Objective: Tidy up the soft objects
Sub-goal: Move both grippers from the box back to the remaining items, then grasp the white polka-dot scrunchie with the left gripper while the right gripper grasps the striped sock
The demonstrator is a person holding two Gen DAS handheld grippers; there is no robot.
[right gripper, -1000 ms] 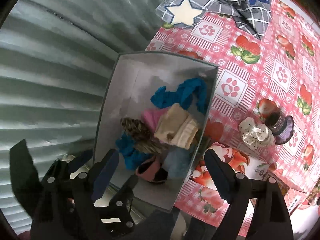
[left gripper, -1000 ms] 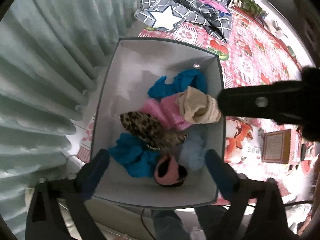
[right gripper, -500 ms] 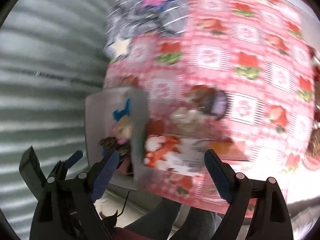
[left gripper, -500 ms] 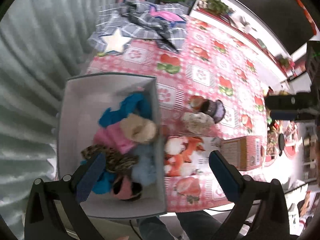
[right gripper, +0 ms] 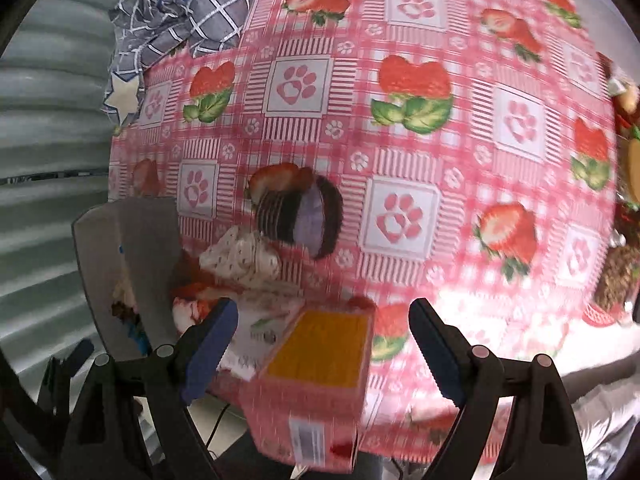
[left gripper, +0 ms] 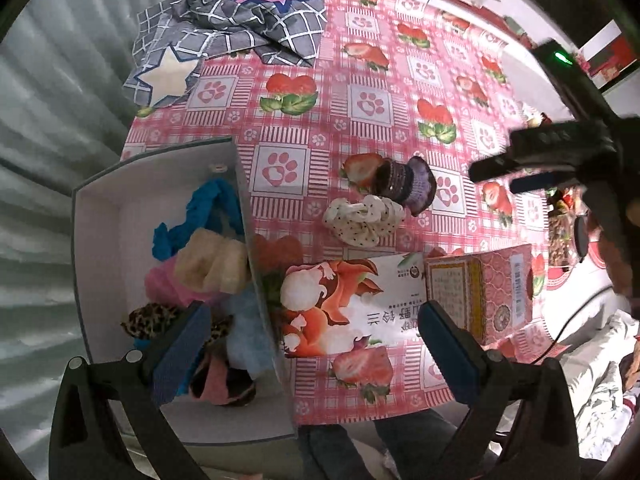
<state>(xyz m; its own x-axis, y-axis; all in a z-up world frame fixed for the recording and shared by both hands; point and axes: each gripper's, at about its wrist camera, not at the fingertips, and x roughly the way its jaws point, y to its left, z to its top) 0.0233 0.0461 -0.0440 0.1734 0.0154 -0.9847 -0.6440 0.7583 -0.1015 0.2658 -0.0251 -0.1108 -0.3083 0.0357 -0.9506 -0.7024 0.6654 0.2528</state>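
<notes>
A grey box point(left gripper: 120, 216) at the table's left edge holds several soft items: blue, beige, pink and leopard-print pieces. On the tablecloth lie a white dotted scrunchie point(left gripper: 362, 220) and a purple-brown knitted piece point(left gripper: 404, 180), touching each other; both also show in the right wrist view, the scrunchie point(right gripper: 240, 258) and the knitted piece point(right gripper: 300, 216). My left gripper point(left gripper: 308, 352) is open and empty above the box's right wall. My right gripper point(right gripper: 320, 344) is open and empty above a pink carton, and it shows from the side in the left wrist view point(left gripper: 552, 160).
A pink carton point(left gripper: 480, 292) and a flat printed packet point(left gripper: 344, 304) lie near the table's front edge. A grey checked cloth with a star point(left gripper: 228, 28) lies at the far left corner. A curtain point(left gripper: 48, 120) hangs to the left.
Both grippers have swung right, away from over the box and toward the table's middle. The right wrist view now centres on the knitted piece and scrunchie. Both stay open.
</notes>
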